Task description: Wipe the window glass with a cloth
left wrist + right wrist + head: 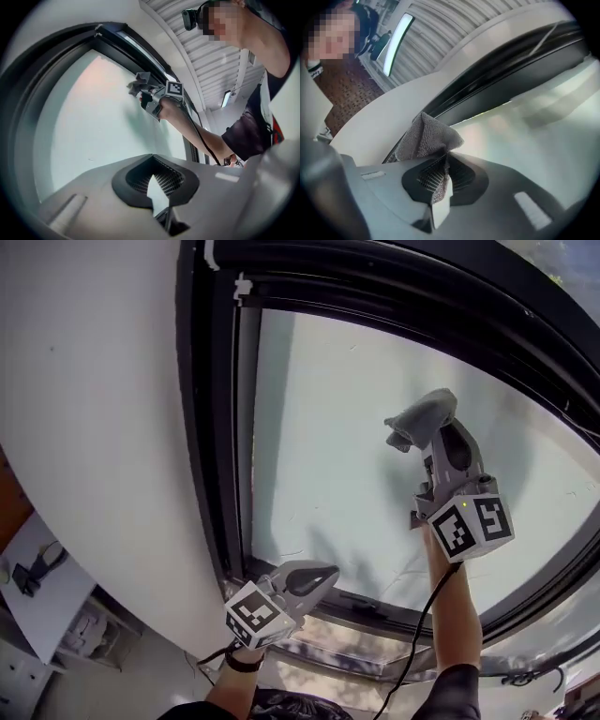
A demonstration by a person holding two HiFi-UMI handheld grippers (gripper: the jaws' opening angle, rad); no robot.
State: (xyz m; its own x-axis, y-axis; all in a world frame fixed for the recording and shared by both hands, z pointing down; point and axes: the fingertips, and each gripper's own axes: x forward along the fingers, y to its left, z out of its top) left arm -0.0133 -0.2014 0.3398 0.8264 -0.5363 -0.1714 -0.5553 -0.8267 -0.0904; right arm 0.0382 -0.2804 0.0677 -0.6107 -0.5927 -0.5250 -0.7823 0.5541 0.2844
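The right tongs (440, 176) were closed on a grey, fuzzy cloth (427, 135), which was crumpled into a peak, high up at the pale window glass (328, 474). The left tongs (158, 190) were closed together and held nothing.

We hold the grey two-jaw right gripper (413, 434) high against the pale frosted window glass (328, 456), with a crumpled grey fabric cloth (421, 415) pinched between its jaws. Our grey left gripper (326, 575), jaws together, sits lower left, before the black metal window frame (212, 427), which lies right of the curved white wall (94, 409).
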